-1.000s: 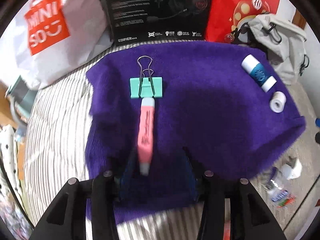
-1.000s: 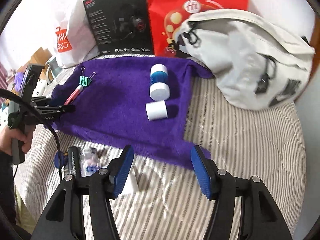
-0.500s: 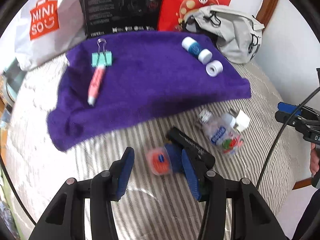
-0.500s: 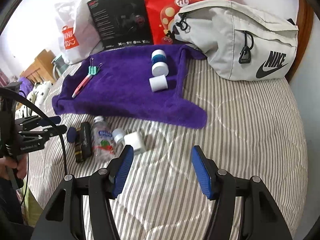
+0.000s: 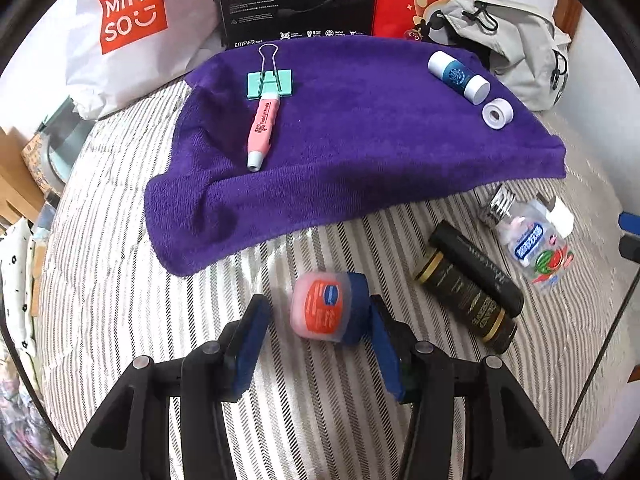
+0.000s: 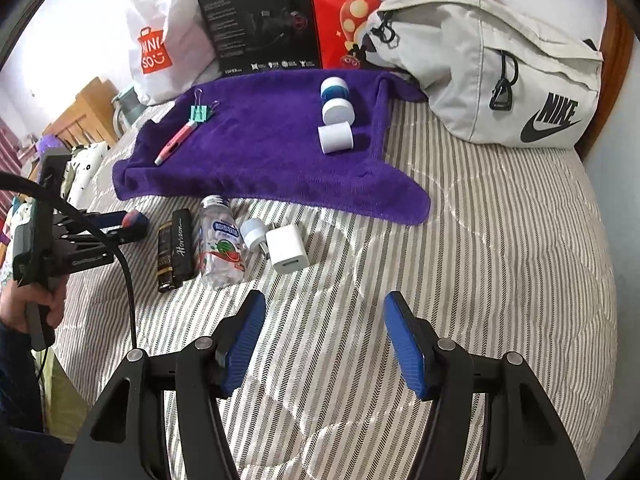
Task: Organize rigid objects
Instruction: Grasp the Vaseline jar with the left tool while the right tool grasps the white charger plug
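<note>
1. The left gripper [image 5: 316, 332] has its jaws wide apart and grips nothing. A small jar [image 5: 326, 307] with an orange label and blue lid lies on its side on the striped bedcover [image 5: 100, 280], between the fingertips and close to the right finger (contact cannot be determined).
2. The purple towel [image 5: 360, 140] carries a mint binder clip [image 5: 270, 83] touching a pink pen [image 5: 262, 130] at its left, and a blue-and-white tube [image 5: 458, 76] beside a white tape roll [image 5: 494, 114] at its right.
3. Two black tubes [image 5: 468, 284], a clear bottle [image 6: 222, 246] and a white charger [image 6: 288, 254] lie on the bedcover in front of the towel.
4. The right gripper [image 6: 324, 340] hangs above bare bedcover, jaws spread wide, empty.
5. A grey Nike bag [image 6: 500, 68] rests at far right.
</note>
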A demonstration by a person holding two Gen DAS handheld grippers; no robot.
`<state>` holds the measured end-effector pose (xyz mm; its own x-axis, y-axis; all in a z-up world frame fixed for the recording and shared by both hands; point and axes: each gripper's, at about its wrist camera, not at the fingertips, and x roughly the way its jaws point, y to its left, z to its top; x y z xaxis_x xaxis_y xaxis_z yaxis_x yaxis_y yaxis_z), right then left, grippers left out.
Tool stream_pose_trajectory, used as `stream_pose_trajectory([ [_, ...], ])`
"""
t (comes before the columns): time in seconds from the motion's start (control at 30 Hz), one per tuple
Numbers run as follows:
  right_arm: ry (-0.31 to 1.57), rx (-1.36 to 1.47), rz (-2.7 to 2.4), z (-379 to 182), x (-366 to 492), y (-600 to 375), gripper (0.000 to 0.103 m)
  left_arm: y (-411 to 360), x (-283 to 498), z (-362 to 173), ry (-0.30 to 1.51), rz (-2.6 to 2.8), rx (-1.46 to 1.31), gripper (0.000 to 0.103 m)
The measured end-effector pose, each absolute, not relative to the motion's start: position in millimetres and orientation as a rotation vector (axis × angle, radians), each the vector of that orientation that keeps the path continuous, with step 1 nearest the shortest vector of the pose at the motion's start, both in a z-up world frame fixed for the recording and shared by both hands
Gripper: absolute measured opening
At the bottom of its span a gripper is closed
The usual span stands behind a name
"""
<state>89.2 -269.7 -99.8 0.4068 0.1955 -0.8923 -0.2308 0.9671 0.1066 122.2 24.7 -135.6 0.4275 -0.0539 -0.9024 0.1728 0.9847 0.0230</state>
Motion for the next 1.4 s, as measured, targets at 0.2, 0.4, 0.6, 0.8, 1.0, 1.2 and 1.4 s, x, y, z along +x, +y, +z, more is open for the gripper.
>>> stream_pose_trajectory([
  [0.2,1.134,-0.030,0.276,-109.6,94.6,-265.0,0.061,21.9,122.5,-138.9,1.092,-0.138,0.099,0.049],
  [0.4,1.128,0.051,0.336,-124.6,107.2,-259.7,0.061,20.4,122.5,-138.1,1.081,-0.171,0.101,0.036],
  [0.6,1.152,-0.087,0.326,-148.0,127.1,-241.7,0.061,19.7,120.8,-138.1,1.082,-0.178,0.110,0.036],
  [0.8,1.130,-0.109,0.333,-154.0,138.6,-236.7,0.060,19.8,123.3,-138.3,1.094,-0.179,0.106,0.036],
  [1.0,1.108,-0.154,0.337,-155.2,152.1,-228.8,0.038,20.1,123.6,-138.8,1.092,-0.179,0.103,0.036],
  [1.2,1.115,-0.127,0.335,-153.4,151.4,-244.3,0.028,23.5,121.7,-138.2,1.098,-0.182,0.099,0.036],
  [1.4,1.134,-0.117,0.290,-153.7,145.6,-263.8,0.028,22.7,119.0,-138.7,1.084,-0.166,0.121,0.037],
])
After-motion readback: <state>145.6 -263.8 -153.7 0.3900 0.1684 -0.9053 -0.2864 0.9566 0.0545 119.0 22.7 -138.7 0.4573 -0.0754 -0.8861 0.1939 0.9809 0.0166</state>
